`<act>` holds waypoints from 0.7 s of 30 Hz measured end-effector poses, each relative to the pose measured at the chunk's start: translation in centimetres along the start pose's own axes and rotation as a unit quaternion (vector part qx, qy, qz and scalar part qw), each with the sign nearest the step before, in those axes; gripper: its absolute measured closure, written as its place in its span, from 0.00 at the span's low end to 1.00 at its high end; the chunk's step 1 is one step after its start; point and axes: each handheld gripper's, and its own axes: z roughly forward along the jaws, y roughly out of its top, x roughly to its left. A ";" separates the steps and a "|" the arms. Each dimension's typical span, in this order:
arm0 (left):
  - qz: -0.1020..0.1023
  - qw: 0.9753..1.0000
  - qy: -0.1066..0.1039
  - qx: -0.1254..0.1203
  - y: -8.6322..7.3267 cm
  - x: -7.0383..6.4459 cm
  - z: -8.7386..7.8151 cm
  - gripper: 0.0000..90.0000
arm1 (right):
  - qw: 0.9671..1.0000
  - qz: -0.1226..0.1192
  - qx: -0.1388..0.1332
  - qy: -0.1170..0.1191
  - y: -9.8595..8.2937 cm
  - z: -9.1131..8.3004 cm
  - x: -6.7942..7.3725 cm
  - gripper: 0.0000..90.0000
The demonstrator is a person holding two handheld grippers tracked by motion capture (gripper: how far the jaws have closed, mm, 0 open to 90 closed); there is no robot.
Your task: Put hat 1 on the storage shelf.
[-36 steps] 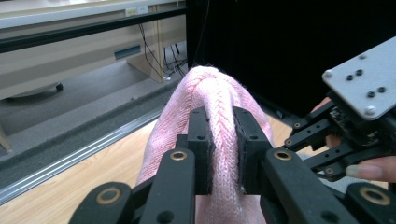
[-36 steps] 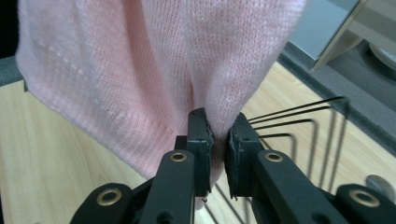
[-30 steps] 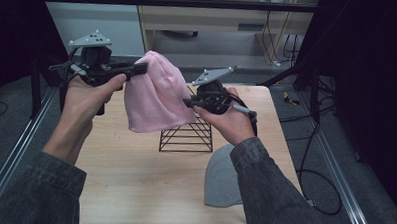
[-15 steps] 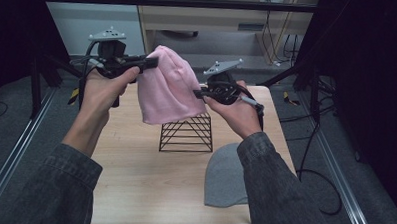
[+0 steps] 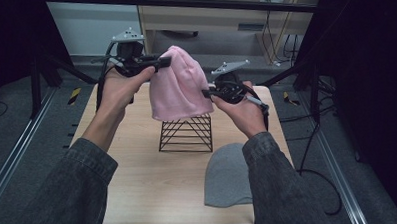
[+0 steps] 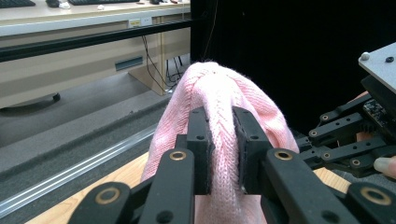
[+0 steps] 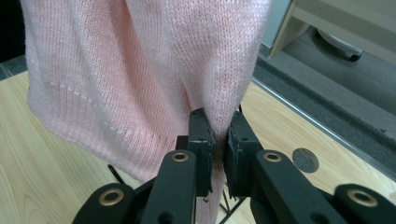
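Observation:
A pink knit beanie (image 5: 178, 85) hangs in the air above a black wire rack (image 5: 186, 134), held between both hands. My left gripper (image 5: 165, 60) is shut on the hat's upper left side, near its crown (image 6: 219, 112). My right gripper (image 5: 206, 93) is shut on the hat's right edge close to the ribbed hem (image 7: 219, 116). The hem hangs just over the rack's top. In the left gripper view my left gripper (image 6: 221, 154) pinches a fold of knit, and the right gripper's linkage shows at far right. My right gripper (image 7: 219, 154) also pinches fabric.
A grey beanie (image 5: 229, 175) lies flat near the front right of the wooden table (image 5: 133, 174). Black stand legs and cables lie on the floor on both sides. A desk and a metal rail stand beyond the table's far edge.
Both grippers have carried the pink beanie to the right and slightly up, so that it now hangs centred above the wire rack. The grey beanie has not moved.

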 end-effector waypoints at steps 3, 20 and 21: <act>-0.002 1.000 0.002 0.006 -0.3 0.2 0.5 0.87 | 1.000 -0.002 0.009 -0.002 -0.2 0.5 -0.2 0.92; 0.015 1.000 -0.008 0.011 -2.1 0.0 3.0 0.87 | 1.000 0.005 0.017 -0.007 -3.0 1.6 -0.9 0.92; 0.019 1.000 -0.008 0.012 -2.3 -0.1 3.1 0.87 | 1.000 0.004 0.018 -0.007 -3.2 1.6 -0.9 0.92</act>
